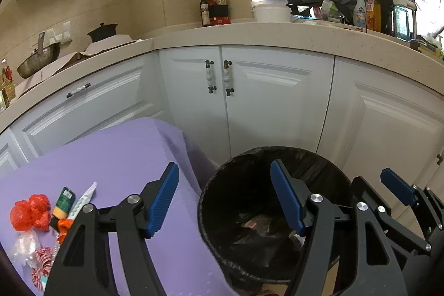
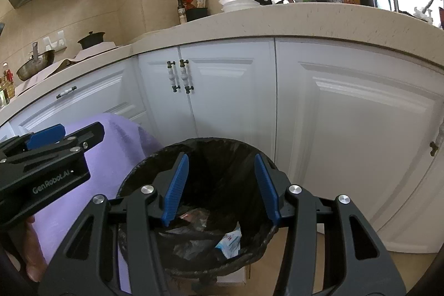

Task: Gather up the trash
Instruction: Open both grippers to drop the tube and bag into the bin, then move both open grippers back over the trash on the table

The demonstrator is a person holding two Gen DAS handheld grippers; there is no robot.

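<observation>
Grippers both hang over the round bin lined with a black plastic bag (image 2: 194,185). Left gripper (image 1: 224,201) stands with its blue-padded jaws wide apart and nothing between them; right gripper (image 2: 220,186) is likewise parted and empty. Crumpled wrappers (image 2: 229,240) lie at the bin's bottom. Remaining trash, including a red crumpled plastic bag (image 1: 29,215), sits on the purple-covered table (image 1: 125,157) beside the bin.
</observation>
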